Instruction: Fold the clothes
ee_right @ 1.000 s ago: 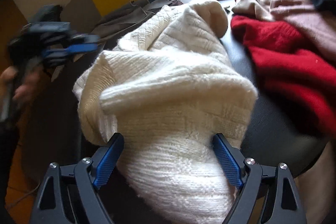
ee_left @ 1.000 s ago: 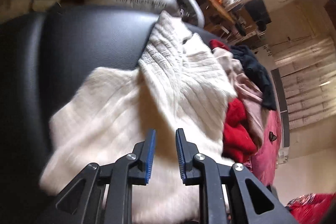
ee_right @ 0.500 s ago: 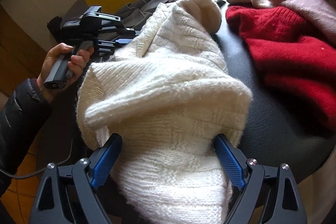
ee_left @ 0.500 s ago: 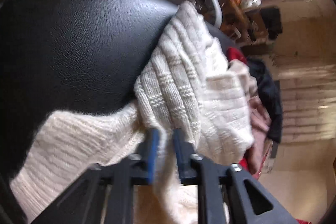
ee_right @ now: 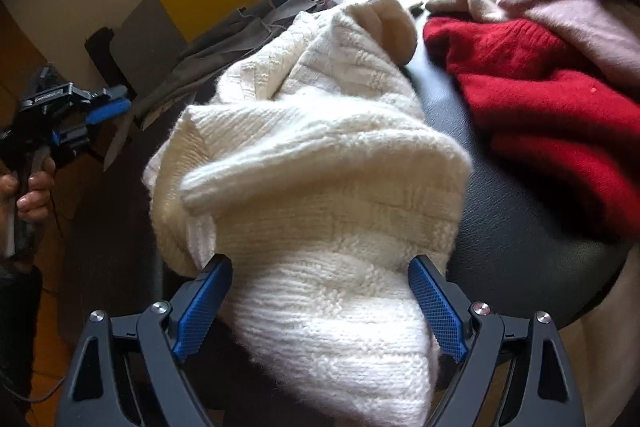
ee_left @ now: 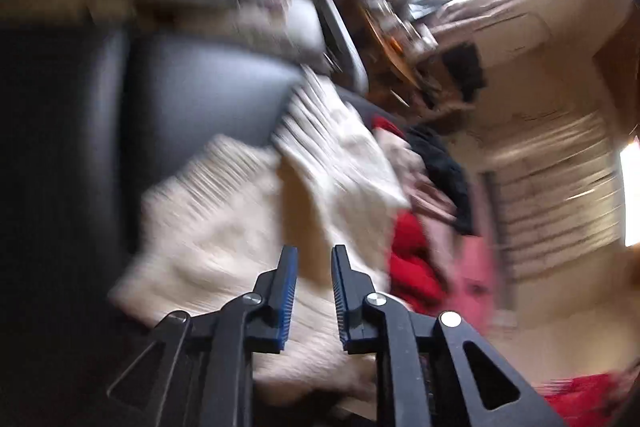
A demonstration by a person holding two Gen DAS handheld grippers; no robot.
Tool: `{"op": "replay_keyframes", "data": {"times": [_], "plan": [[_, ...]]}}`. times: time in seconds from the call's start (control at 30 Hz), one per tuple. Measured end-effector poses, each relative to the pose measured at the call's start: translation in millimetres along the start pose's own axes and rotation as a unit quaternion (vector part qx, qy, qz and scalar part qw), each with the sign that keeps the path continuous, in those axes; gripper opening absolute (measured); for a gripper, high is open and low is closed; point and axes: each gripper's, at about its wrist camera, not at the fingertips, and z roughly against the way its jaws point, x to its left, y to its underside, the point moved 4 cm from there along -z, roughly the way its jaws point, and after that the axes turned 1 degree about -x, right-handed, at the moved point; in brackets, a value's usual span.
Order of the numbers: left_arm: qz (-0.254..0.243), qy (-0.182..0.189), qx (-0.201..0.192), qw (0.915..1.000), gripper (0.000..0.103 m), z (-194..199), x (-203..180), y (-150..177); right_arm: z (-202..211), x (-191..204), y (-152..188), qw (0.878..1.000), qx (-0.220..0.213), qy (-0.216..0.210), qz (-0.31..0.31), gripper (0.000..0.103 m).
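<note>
A cream cable-knit sweater point(ee_right: 320, 155) lies bunched on a black leather seat point(ee_right: 520, 247). The right gripper point(ee_right: 320, 301) has its 2 blue-padded jaws spread wide, one at each side of the sweater's near fold. A red sweater point(ee_right: 540, 99) lies right of it, under pink knitwear point(ee_right: 560, 11). At far left, a hand point(ee_right: 34, 187) holds the left gripper point(ee_right: 108, 107), its jaws opening, clear of the cloth.

Left gripper point(ee_left: 314, 269): black angular frame with triangular cut-outs, silver round screws at the pivots, blue ribbed pads on the inner faces of both fingers point(ee_left: 289, 291). Right gripper point(ee_right: 320, 291): same black frame, same silver screws, blue pads with a fine grid texture. In the right wrist view, far left, the left gripper's black body carries small white lettering, too small to read. Dark sleeve point(ee_right: 18, 303) at the left edge; thin dark cable below it.
</note>
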Motion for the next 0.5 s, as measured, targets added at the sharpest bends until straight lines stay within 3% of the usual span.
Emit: {"op": "replay_keyframes", "data": {"times": [0.03,0.1,0.17,0.23,0.3,0.37,0.5], "plan": [[0.013,0.012,0.013,0.9998,0.02,-12,3,-4,1,1,-1,1.0,-0.005,0.001,0.0,0.091],[0.013,-0.004,0.017,0.9998,0.03,-32,4,-14,4,4,-4,1.0,-0.014,-0.002,0.001,0.092],[0.032,0.013,0.034,0.9988,0.036,-55,9,-27,5,6,-8,1.0,-0.022,-0.004,0.002,0.097],[0.051,0.026,0.045,0.9973,0.037,-80,13,-46,3,8,-15,1.0,-0.027,-0.003,0.007,0.097],[0.033,0.0,0.051,0.9981,0.057,-101,12,-61,1,9,-22,0.999,-0.032,-0.002,0.011,0.097],[0.029,-0.027,0.05,0.998,0.058,-123,15,-78,-3,4,-28,1.0,-0.031,0.001,0.005,0.098],[0.052,-0.043,0.057,0.9961,0.057,-157,32,-105,-17,-10,-32,1.0,-0.014,-0.002,-0.016,0.098]]}}
